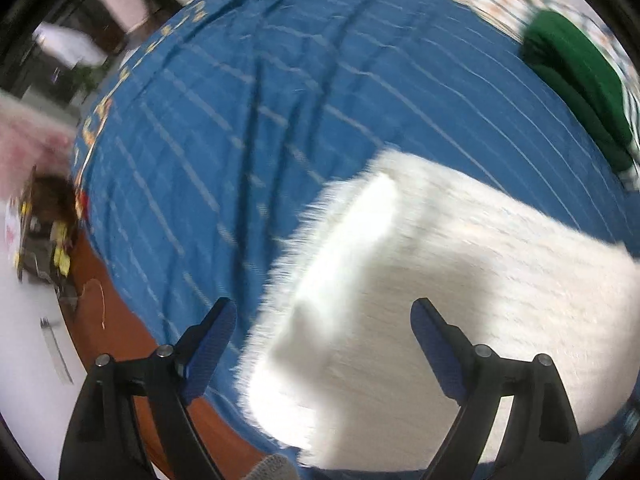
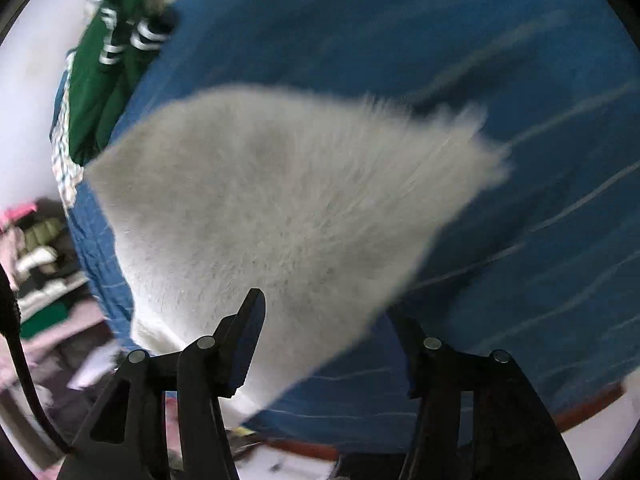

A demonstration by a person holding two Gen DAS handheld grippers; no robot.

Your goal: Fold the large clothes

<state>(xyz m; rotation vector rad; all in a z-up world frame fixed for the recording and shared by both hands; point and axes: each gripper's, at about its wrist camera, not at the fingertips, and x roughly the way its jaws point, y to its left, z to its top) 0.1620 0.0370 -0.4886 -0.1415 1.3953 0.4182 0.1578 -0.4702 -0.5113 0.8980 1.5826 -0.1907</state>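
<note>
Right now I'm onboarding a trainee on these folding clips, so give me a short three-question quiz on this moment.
1. True or false: the left gripper is clamped on the white fluffy garment.
2. What does the white garment lie on? A) a bare wooden floor B) a blue striped bedcover C) a metal rack
3. What colour is the other garment at the far edge of the bedcover?

Key:
1. False: its jaws stand apart above the fabric, and nothing is pinched. The right gripper is open too.
2. B.
3. Green, with white striped cuffs in the right wrist view.
</note>
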